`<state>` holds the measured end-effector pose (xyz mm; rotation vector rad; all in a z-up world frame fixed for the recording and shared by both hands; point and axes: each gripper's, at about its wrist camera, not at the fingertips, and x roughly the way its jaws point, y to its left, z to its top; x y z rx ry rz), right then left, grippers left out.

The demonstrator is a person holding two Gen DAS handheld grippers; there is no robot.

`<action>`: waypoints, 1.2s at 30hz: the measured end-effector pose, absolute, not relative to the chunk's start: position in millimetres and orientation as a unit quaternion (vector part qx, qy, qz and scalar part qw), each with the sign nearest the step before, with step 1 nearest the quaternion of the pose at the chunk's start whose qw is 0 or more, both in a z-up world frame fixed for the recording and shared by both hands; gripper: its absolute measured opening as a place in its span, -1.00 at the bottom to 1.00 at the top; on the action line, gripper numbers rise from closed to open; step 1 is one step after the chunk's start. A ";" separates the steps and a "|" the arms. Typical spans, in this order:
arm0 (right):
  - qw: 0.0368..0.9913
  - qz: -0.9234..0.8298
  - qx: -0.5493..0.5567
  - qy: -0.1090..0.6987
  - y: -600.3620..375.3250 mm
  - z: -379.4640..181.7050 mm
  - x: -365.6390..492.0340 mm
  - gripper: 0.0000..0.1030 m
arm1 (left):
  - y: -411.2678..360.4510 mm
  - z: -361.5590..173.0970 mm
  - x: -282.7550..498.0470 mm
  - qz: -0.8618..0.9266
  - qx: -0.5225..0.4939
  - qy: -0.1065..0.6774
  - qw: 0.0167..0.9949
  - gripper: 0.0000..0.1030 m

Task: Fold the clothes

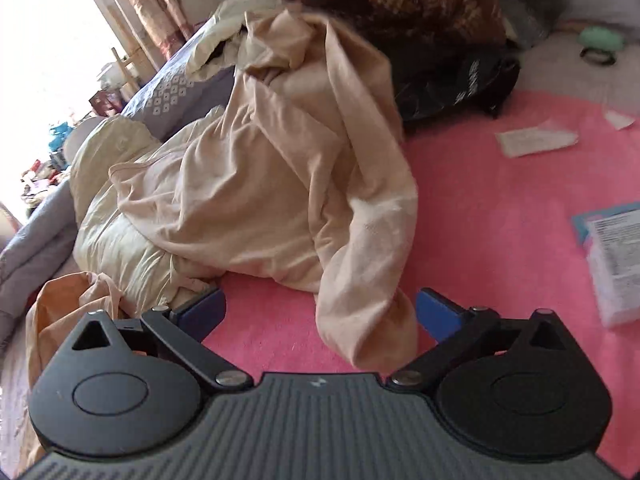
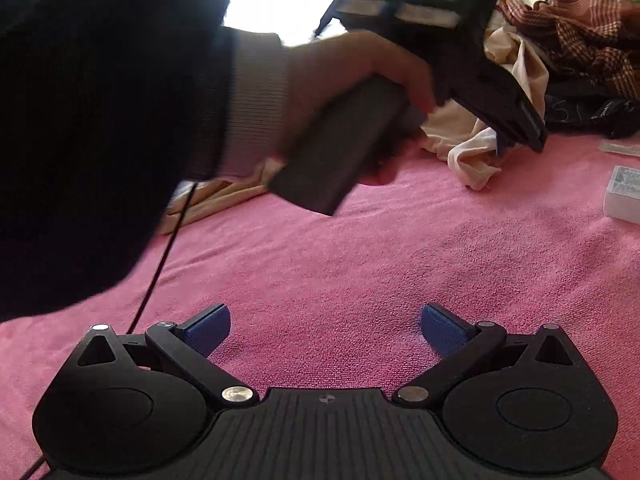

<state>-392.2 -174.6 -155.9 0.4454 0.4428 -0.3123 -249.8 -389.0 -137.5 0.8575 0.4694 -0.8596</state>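
Observation:
A crumpled beige garment (image 1: 280, 168) lies in a heap on the pink towel (image 1: 500, 208). One hanging end of it reaches down between my left gripper's (image 1: 320, 312) blue pads, which stand wide apart and open. My right gripper (image 2: 326, 326) is open and empty, low over the bare pink towel (image 2: 360, 264). In the right wrist view the person's hand holds the left gripper (image 2: 500, 92) over the beige garment (image 2: 472, 156), with the dark sleeve (image 2: 100, 120) filling the left side.
A dark pile of brown checked and black clothes (image 1: 440, 32) sits behind the garment. A cream quilt (image 1: 120, 240) and grey bedding (image 1: 32, 248) lie at left. Paper scraps (image 1: 536, 140) and a white packet (image 1: 616, 264) lie at right. A thin black cable (image 2: 160, 264) crosses the towel.

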 end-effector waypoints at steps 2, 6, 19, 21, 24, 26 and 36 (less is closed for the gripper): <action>0.939 -0.151 0.225 0.212 -176.5 -156.4 -393.6 1.00 | -407.6 -159.1 -248.0 -0.361 0.429 0.215 0.800 0.90; 0.938 -0.146 0.240 0.204 -180.3 -157.7 -395.5 1.00 | -414.4 -161.4 -248.2 -0.375 0.403 0.209 0.808 -0.52; 0.935 -0.146 0.248 0.206 -182.9 -156.3 -393.9 1.00 | -281.9 94.4 -176.1 -0.304 0.173 0.082 0.933 -0.79; 0.935 -0.147 0.247 0.208 -182.3 -156.1 -393.3 1.00 | -225.7 131.1 -181.0 -0.299 0.145 0.055 0.941 -0.79; 0.935 -0.150 0.242 0.213 -179.3 -156.2 -394.6 1.00 | -124.2 166.9 -198.8 -0.286 0.123 0.004 0.950 -0.78; 0.934 -0.151 0.241 0.215 -180.4 -155.9 -394.1 1.00 | -53.6 179.6 -209.1 -0.267 0.115 -0.005 0.957 -0.72; 0.933 -0.158 0.225 0.232 -177.0 -155.5 -386.2 1.00 | 171.7 36.2 -211.0 -0.108 0.231 0.229 0.939 0.32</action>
